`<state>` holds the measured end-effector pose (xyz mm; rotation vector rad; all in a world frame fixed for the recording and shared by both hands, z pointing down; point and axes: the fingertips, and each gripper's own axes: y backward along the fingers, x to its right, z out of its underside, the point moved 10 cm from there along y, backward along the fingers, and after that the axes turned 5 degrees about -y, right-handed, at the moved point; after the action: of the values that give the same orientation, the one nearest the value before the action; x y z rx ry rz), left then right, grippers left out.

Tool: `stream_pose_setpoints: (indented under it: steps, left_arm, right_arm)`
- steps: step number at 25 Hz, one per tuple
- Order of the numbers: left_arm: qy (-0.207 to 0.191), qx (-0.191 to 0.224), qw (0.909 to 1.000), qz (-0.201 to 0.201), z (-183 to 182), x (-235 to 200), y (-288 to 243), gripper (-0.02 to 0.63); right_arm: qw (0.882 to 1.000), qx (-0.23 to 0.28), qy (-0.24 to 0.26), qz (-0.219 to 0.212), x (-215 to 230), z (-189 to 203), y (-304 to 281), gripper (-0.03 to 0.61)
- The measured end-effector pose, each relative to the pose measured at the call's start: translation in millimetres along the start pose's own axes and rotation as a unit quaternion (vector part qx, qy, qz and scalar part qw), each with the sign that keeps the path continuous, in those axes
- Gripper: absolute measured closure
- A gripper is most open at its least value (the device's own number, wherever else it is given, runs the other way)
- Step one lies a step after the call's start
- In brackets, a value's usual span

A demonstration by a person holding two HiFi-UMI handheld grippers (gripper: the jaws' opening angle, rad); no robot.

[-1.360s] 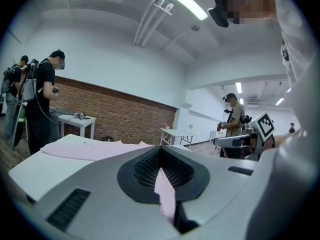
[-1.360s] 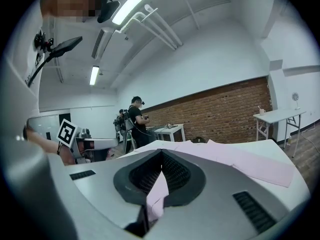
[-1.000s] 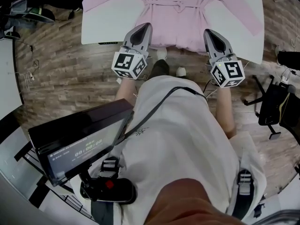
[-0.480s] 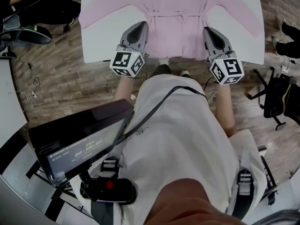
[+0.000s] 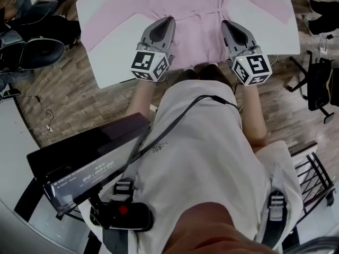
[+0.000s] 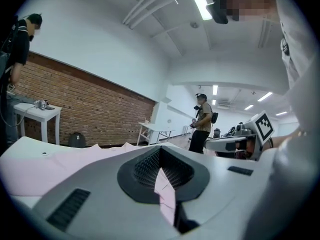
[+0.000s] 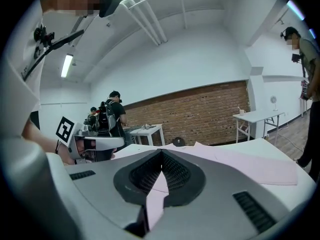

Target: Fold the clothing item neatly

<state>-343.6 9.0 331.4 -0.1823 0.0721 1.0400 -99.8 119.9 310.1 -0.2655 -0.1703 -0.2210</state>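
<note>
**A:** What is the white table [image 5: 114, 62] doing for the job?

**B:** It is carrying the whole pink garment [image 5: 198, 36], which is lying flat across it, so any fold can be pressed against a firm surface. The sleeves [image 5: 111, 23] are spreading out to either side. I judge that is leaving the body panel free to be turned over first.

**A:** And why are the two tools sitting at the near edge?

**B:** The left gripper [image 5: 167, 21] and the right gripper [image 5: 228, 24] are resting on the bottom hem, apart from each other, one toward each side of the body. Taking the hem at two points is probably meant to hold it straight once it gets lifted.

**A:** Are the jaws actually gripping?

**B:** Yes. In the left gripper view the jaws are pressing together on a pinch of pink cloth [image 6: 165, 196]. In the right gripper view they are clamping a similar pinch. Neither pair is standing apart.

**A:** And the tie belt [image 5: 202, 14]?

**B:** It is sitting tied at the waist, beyond both grippers. It is likely marking roughly where the hem should land.
</note>
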Motion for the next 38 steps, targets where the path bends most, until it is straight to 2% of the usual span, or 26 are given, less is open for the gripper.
stream_pose_setpoints:
  steps: [6,10,16,26,31,38]
  left_arm:
    - [-0.014,-0.016,0.9956,0.091,0.1,44.1,-67.2,0.621]
    - [-0.023,-0.022,0.9884,0.148,-2.8,75.2,-112.6,0.621]
    - [-0.040,-0.034,0.9762,0.211,-3.3,120.6,-178.3,0.621]
    - [-0.071,-0.066,0.9609,0.259,10.8,174.9,-287.5,0.621]
    - [-0.081,-0.086,0.9556,0.270,27.0,197.1,-333.9,0.621]
    - [-0.082,-0.106,0.9518,0.276,54.6,223.0,-378.0,0.621]
  right_arm:
    - [0.999,0.013,-0.004,0.034,30.7,-2.2,14.9,0.577]
    - [0.997,0.022,-0.013,0.068,55.4,-3.9,29.5,0.577]
    - [0.992,0.025,-0.016,0.125,105.8,-5.8,56.5,0.577]
    - [0.974,0.009,-0.026,0.224,201.9,21.1,92.0,0.577]
    - [0.958,-0.002,-0.036,0.283,244.5,44.3,103.6,0.577]
    - [0.937,-0.020,-0.042,0.345,303.3,72.1,101.3,0.577]
